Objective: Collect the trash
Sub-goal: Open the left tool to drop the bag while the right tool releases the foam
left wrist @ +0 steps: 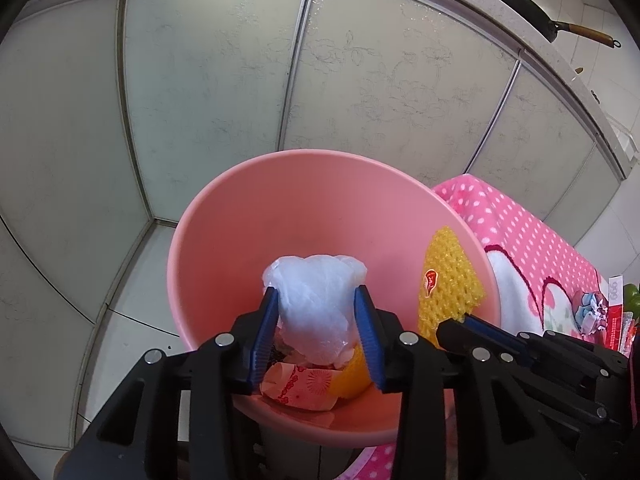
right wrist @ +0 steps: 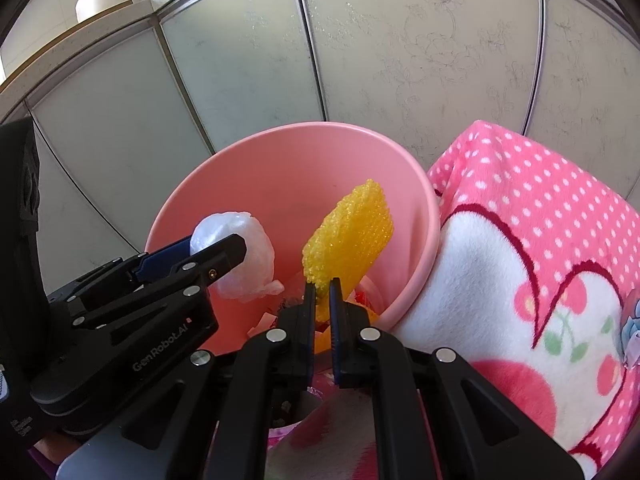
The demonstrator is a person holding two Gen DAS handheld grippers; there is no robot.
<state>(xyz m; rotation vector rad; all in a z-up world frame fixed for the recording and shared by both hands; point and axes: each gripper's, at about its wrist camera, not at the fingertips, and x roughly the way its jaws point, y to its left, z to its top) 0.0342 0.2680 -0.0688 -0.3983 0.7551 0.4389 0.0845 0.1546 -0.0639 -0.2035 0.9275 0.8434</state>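
Observation:
A pink plastic bin (left wrist: 240, 216) (right wrist: 280, 168) stands on the floor in front of both grippers. My left gripper (left wrist: 316, 332) is shut on a crumpled white plastic bag (left wrist: 316, 304) and holds it over the bin's mouth; the bag also shows in the right wrist view (right wrist: 244, 252). My right gripper (right wrist: 323, 312) is shut on a yellow foam fruit net (right wrist: 348, 232) and holds it over the bin; the net also shows in the left wrist view (left wrist: 448, 280). A red wrapper (left wrist: 304, 386) and an orange piece (left wrist: 352, 378) lie in the bin's bottom.
A pink dotted blanket (right wrist: 540, 240) (left wrist: 532, 248) covers a surface right of the bin, touching its rim. Frosted cabinet doors (left wrist: 200, 100) stand behind. A black wok (left wrist: 516, 4) sits on the counter above. Packages (left wrist: 616, 312) lie at the far right.

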